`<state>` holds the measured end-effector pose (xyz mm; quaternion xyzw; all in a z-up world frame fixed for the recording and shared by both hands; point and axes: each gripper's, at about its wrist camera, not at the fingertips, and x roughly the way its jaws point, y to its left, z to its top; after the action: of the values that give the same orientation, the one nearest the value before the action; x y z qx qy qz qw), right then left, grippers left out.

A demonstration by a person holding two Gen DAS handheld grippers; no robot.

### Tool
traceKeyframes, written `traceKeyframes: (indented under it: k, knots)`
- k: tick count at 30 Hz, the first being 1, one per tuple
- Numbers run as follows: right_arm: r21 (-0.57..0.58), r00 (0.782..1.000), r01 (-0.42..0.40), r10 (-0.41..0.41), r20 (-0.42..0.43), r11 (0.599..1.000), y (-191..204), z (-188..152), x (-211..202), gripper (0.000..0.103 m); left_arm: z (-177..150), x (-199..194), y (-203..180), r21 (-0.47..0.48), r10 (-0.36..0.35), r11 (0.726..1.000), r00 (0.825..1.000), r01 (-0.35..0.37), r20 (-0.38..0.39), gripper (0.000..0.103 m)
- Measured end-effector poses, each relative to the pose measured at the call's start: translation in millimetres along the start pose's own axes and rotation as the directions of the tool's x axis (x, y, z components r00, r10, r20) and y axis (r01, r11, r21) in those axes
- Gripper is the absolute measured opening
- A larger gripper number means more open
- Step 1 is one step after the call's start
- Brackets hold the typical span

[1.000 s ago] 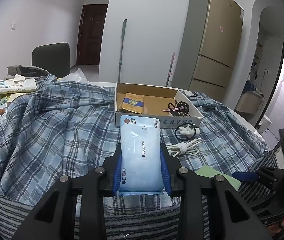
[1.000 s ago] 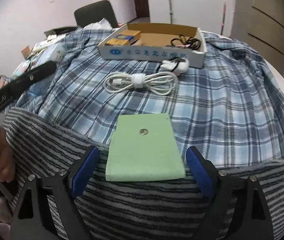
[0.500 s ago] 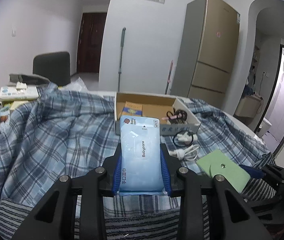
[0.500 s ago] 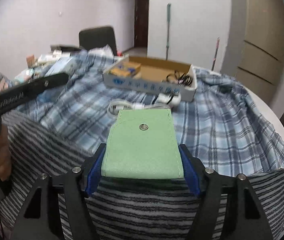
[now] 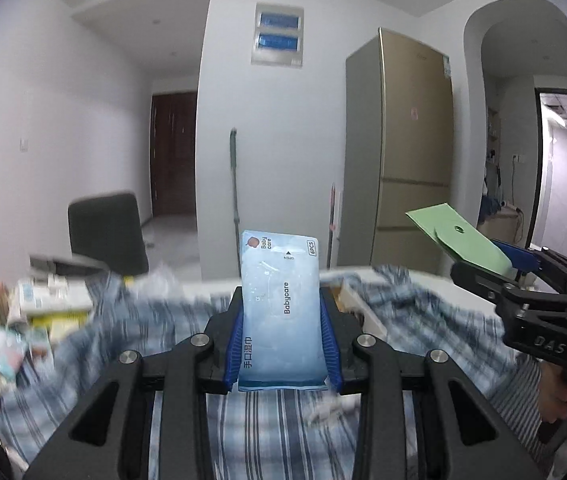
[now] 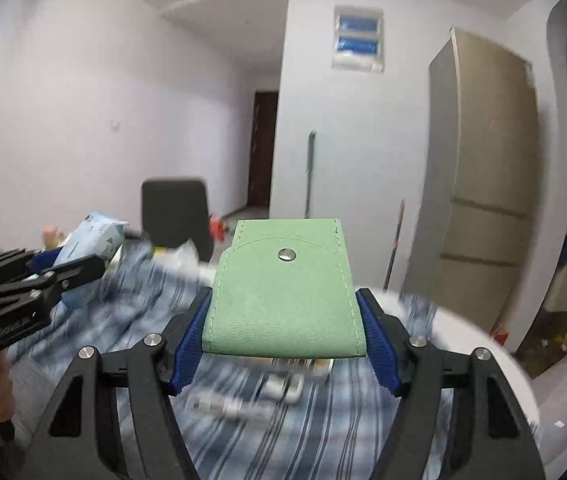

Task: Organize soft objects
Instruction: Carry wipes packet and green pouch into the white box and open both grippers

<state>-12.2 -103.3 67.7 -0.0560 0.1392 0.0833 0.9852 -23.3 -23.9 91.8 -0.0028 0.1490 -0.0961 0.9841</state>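
Note:
My left gripper [image 5: 281, 340] is shut on a light blue Babycare wipes pack [image 5: 279, 312] and holds it up above the plaid cloth [image 5: 131, 344]. My right gripper [image 6: 285, 340] is shut on a green snap pouch [image 6: 283, 300] and holds it lifted too. In the left wrist view the pouch [image 5: 459, 240] and right gripper [image 5: 519, 264] show at the right. In the right wrist view the wipes pack [image 6: 91, 244] and left gripper [image 6: 39, 276] show at the left. The cardboard box [image 5: 357, 306] is mostly hidden behind the pack.
A white cable [image 6: 243, 396] lies blurred on the cloth below the pouch. Boxes and packets [image 5: 43, 304] sit at the table's left. A dark chair [image 5: 107, 236] stands behind the table and a tall fridge [image 5: 399, 152] by the wall.
Both grippers have lifted and tilted upward with their loads. The right gripper closed on the green pouch about a second ago and raised it off the cloth.

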Motion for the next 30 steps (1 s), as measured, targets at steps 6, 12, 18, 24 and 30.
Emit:
traceKeyframes:
  k: [6, 12, 18, 24, 30]
  knots:
    - [0.075, 0.995, 0.020, -0.027, 0.093, 0.997, -6.6, 60.1, 35.3, 0.069, 67.1, 21.9, -5.5, 0.003, 0.002, 1.000, 0.991, -0.003, 0.131, 0.035]
    - [0.168, 0.994, 0.077, -0.089, 0.066, 0.983, -22.6, 86.4, 96.0, 0.069, 111.0, 57.9, 2.7, -0.071, -0.010, 0.997, 0.989, 0.021, 0.149, 0.035]
    - [0.248, 0.999, 0.044, -0.041, -0.018, 0.968, -33.6, 68.1, 151.8, 0.069, 112.0, 98.9, 16.7, -0.100, 0.006, 0.995, 0.995, 0.004, 0.101, 0.035]
    - [0.207, 0.984, -0.033, 0.069, -0.167, 0.978, -23.5, 17.7, 211.8, 0.069, 81.5, 151.0, 30.6, -0.107, 0.000, 0.994, 1.000, -0.002, -0.017, 0.035]
    - [0.253, 0.924, -0.065, 0.153, -0.349, 0.965, -20.7, -23.4, 255.1, 0.069, 62.0, 192.8, 48.2, -0.168, -0.030, 0.986, 0.990, 0.007, -0.135, 0.035]
